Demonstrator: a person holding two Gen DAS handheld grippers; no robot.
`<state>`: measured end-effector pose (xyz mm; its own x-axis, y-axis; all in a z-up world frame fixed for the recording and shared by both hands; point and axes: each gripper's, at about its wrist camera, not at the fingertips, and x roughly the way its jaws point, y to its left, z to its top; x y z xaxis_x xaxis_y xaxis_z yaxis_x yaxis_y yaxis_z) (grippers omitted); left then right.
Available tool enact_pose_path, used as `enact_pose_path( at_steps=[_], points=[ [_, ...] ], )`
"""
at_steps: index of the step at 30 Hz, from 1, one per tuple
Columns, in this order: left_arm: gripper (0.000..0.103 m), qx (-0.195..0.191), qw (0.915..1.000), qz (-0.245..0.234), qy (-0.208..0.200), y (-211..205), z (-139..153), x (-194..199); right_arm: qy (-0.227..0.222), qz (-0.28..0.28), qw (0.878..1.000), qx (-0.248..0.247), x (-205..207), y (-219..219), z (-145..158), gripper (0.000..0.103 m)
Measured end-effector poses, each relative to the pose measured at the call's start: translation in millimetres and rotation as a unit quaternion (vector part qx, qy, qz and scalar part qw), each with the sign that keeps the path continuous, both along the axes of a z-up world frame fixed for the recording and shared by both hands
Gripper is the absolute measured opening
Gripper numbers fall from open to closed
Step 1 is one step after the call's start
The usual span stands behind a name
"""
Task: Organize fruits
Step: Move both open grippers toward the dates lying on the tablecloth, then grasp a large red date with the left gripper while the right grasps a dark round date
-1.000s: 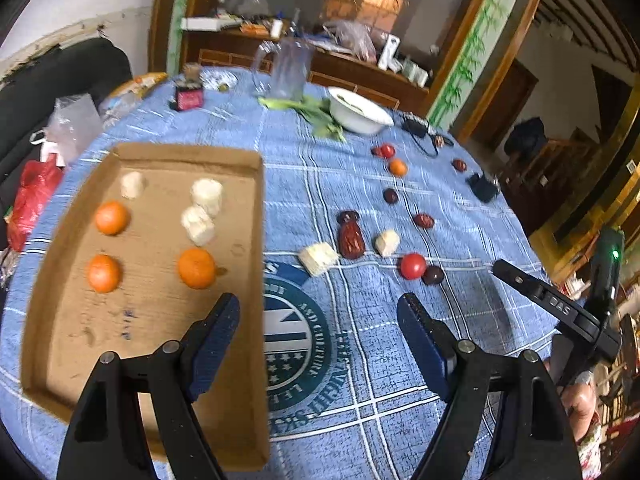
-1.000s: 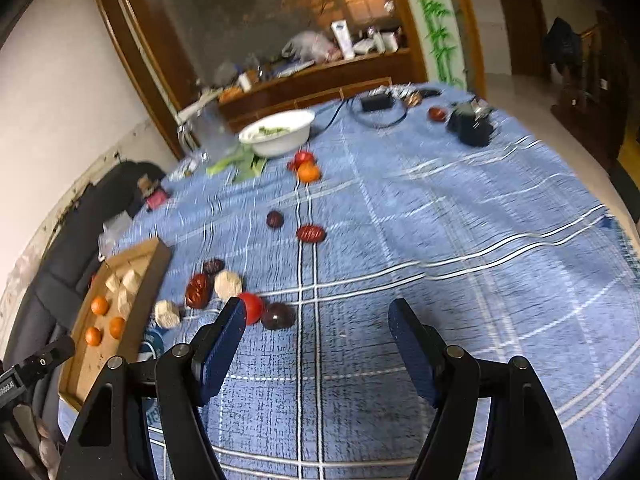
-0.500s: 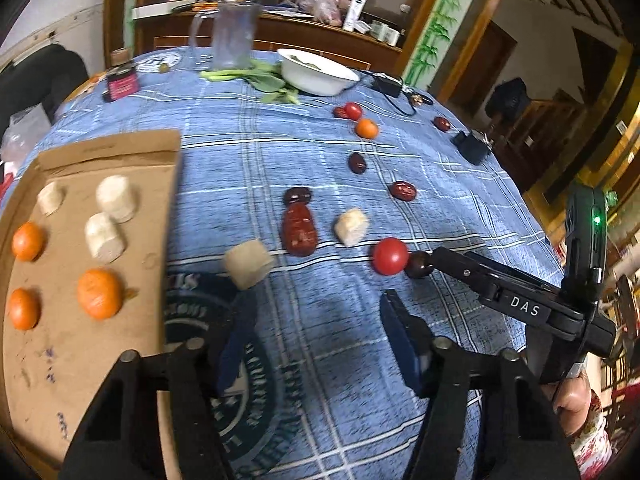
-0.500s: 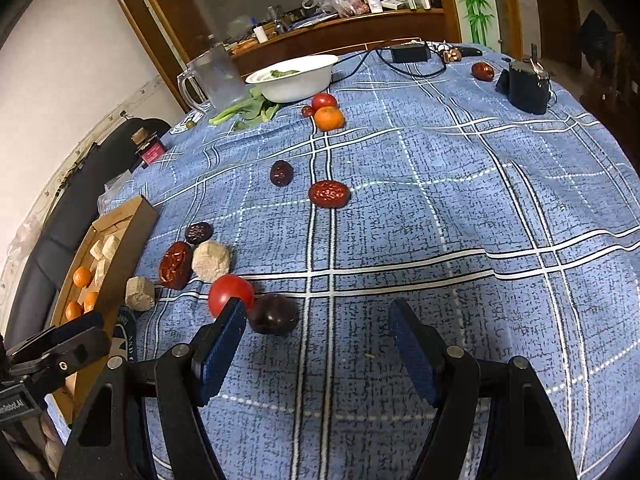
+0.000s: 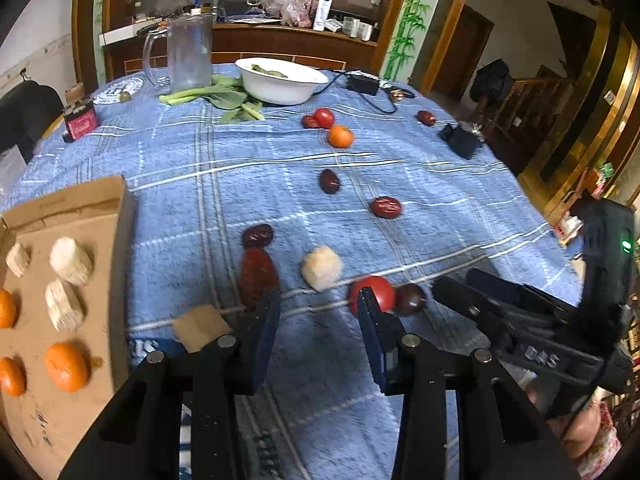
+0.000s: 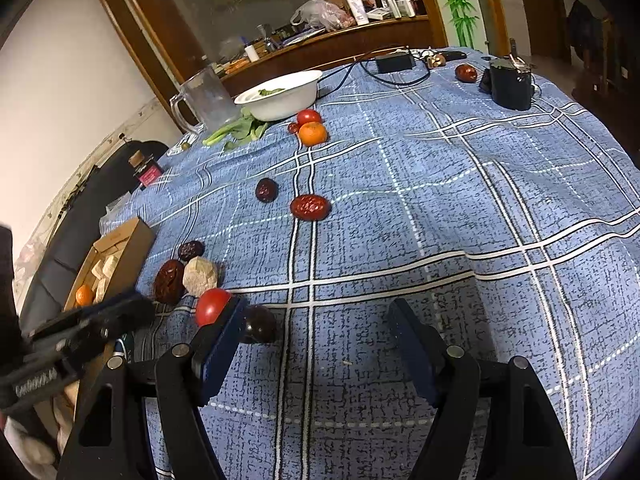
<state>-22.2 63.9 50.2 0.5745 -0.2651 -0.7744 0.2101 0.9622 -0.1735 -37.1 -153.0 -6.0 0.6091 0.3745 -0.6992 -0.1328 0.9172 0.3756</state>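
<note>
Your left tool (image 5: 318, 312) has just been narrowing, nothing between its pads, bare blue cloth in the gap. Left of it sits the cardboard tray (image 5: 120, 216) with oranges (image 5: 66, 366) and pale chunks (image 5: 71, 255) inside; its raised wall stands just beside your left finger. One tan chunk (image 5: 196, 326) lies on the tabletop (image 5: 440, 184) by that finger, the long red date (image 5: 257, 276) just beyond it. Ahead: a pale lump (image 5: 322, 269), then the red tomato (image 5: 372, 292), partly behind your right finger, with a dark date (image 5: 410, 299) touching it.

Your right tool (image 6: 316, 328) hangs wide open, empty; its left finger overlaps the tomato (image 6: 212, 306) and a dark date (image 6: 260, 323) sits just inside that finger. Between its fingers and to the right, open cloth runs to the tabletop's edge. Farther back: two dates (image 6: 310, 207), an orange (image 6: 313, 133), a white bowl (image 6: 286, 96).
</note>
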Motion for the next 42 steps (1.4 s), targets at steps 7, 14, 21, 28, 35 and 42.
enact_pose_path(
  at_steps=[7,14,21,28,35,42],
  points=[
    [0.039,0.029,0.9991,0.02,0.022,13.3,-13.7,22.4,-0.002,0.017,1.0,-0.008,-0.7,9.3,-1.0,0.077],
    [0.036,0.045,0.9981,0.005,0.042,11.1,-28.5,46.6,-0.012,0.072,0.997,-0.031,-3.9,33.5,1.7,0.076],
    [0.025,0.087,0.9961,-0.008,0.017,-1.8,-29.5,40.0,-0.011,0.083,0.993,-0.08,1.8,48.7,-1.7,0.056],
    [0.025,0.053,0.9986,0.0,0.006,6.5,-16.4,27.5,-0.023,0.101,0.99,-0.099,0.1,59.7,-1.1,0.031],
    [0.025,-0.006,0.9993,0.033,-0.014,37.8,7.0,-4.8,-0.007,0.087,0.995,-0.049,-5.4,45.3,-0.5,0.028],
    [0.025,-0.048,0.9935,0.098,-0.033,98.7,23.2,-46.7,-0.01,0.081,0.996,-0.02,-23.3,40.2,9.7,0.028]
  ],
)
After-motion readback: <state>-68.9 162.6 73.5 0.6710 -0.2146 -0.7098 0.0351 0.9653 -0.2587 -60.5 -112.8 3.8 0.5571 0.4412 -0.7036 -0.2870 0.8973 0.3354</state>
